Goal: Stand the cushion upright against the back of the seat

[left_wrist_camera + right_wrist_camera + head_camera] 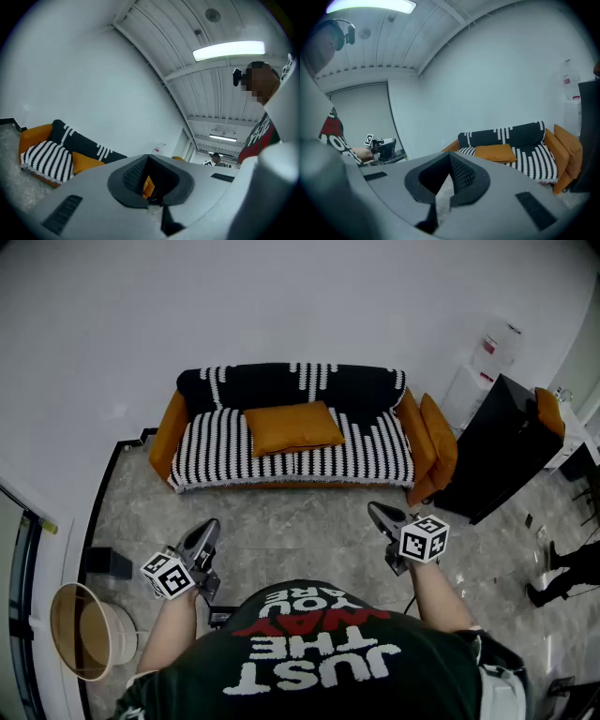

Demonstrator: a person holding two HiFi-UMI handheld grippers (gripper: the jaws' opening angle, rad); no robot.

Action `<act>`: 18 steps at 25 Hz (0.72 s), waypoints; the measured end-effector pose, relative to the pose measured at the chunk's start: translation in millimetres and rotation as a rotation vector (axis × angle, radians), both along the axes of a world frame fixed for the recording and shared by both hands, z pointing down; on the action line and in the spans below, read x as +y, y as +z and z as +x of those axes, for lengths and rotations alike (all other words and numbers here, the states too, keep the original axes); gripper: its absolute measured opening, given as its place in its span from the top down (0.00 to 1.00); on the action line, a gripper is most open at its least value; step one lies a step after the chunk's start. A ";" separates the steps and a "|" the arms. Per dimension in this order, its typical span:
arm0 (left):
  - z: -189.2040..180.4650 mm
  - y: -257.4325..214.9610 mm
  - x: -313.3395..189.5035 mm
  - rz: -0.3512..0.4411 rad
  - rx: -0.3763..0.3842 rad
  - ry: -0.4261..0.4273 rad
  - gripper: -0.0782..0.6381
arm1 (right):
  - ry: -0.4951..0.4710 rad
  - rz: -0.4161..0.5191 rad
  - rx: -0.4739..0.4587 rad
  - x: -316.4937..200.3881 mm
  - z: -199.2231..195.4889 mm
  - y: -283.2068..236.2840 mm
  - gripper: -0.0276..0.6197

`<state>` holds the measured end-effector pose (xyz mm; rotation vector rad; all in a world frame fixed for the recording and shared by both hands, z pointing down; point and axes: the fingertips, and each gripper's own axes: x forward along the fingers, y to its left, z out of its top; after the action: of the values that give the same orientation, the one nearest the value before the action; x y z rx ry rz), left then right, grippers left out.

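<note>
1. The cushion (292,427), orange, lies flat on the seat of the sofa (281,385). It sits midway between the seat's left and right edges and closer to the back edge than to the front. It is not upright.
2. The sofa has a black-and-white striped cover over the seat and a mostly black one over the backrest. Its orange arms show at both ends.
3. Two more orange pads (439,442) lean at the sofa's right end, outside the arm.
4. The left tongs (208,529) are held over the floor (309,512), well apart from the sofa's front edge. Their jaws are together with nothing between them.
5. The right tongs (377,512) are also over the floor, well short of the sofa and tipped slightly down. Their jaws are together too and hold nothing.
6. Both tongs point toward the sofa, and neither touches the cushion.
7. A black cabinet (506,442) stands right of the sofa, with a white water dispenser (473,381) behind it by the wall.
8. A round tan basket (89,629) stands on the floor to the person's left.
</note>
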<state>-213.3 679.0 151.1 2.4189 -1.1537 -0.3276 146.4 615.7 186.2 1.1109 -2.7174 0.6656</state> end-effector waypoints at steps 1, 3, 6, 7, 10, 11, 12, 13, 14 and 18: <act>1.6 -0.3 -0.1 -0.001 0.003 0.001 0.89 | -0.001 0.000 0.002 0.3 0.7 0.5 0.92; 5.2 -1.2 -0.5 -0.004 0.008 0.002 0.89 | -0.003 0.001 0.006 0.7 2.4 1.3 0.92; 12.8 -2.5 -1.5 -0.005 0.007 0.003 0.89 | -0.008 0.004 0.010 0.5 7.0 1.5 0.92; 15.7 -2.4 -1.4 -0.003 0.004 0.005 0.89 | -0.009 0.005 0.010 0.3 9.4 1.5 0.92; 25.5 -4.2 -0.2 -0.008 0.008 -0.001 0.89 | -0.015 0.006 0.009 0.2 16.7 1.6 0.92; 28.4 -4.9 0.1 -0.007 0.007 -0.002 0.89 | -0.017 0.005 0.008 0.3 18.7 1.8 0.92; 31.1 -5.3 0.4 -0.006 0.006 -0.002 0.89 | -0.020 0.005 0.008 0.4 20.6 2.1 0.92; 33.8 -5.4 0.8 -0.005 0.005 -0.003 0.89 | -0.023 0.003 0.008 0.6 22.4 2.6 0.92; 36.3 -5.5 1.0 -0.004 0.004 -0.004 0.89 | -0.026 0.001 0.007 0.7 24.1 3.1 0.92; 47.3 -6.5 -0.5 0.002 -0.006 -0.009 0.89 | -0.028 -0.006 0.004 -2.9 33.7 4.8 0.92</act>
<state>-166.0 678.5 144.5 2.4183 -1.1670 -0.3246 180.1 612.8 191.0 1.0701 -2.7208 0.6666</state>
